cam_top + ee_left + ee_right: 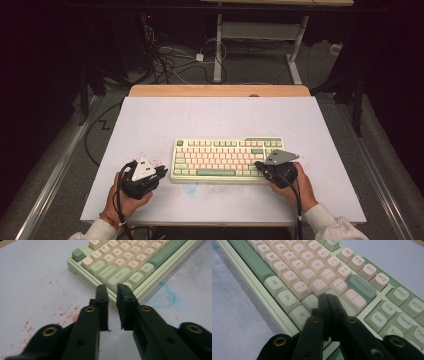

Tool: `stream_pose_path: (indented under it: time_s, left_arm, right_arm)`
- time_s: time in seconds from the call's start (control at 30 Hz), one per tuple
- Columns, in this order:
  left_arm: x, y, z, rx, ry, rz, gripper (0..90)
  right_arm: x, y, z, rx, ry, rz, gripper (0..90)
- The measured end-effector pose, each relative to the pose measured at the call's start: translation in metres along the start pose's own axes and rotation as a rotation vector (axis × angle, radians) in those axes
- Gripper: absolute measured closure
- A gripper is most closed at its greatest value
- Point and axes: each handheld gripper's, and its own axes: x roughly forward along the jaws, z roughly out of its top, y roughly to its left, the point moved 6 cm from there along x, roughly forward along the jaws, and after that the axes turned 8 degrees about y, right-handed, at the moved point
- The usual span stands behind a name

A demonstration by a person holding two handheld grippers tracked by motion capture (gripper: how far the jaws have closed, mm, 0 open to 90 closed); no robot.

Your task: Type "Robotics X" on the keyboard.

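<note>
— Keyboard [227,160] sits near the counter's [150,120] front edge, centred. How to press well?

— Right hand-held gripper [328,298], jaws fully together and empty, hovers over the right-hand keys: I'd come straight down on one cap. Left hand-held gripper [112,288], nearly closed with a narrow gap, holding nothing, points at the keyboard's left front corner.
</note>
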Motion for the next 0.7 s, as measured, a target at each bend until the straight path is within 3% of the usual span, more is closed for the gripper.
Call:
stream_pose_path:
  time_s: [0.07,0.7]
  left_arm:
    - [0.001,-0.001,0.004,0.021,0.014,0.006,87.2]
    - [0.026,-0.011,0.048,0.079,0.033,-0.072,87.4]
  right_arm:
    - [0.0,0.0,0.0,0.0,-0.002,-0.001,90.0]
    - [0.0,0.001,-0.001,0.0,-0.005,-0.007,90.0]
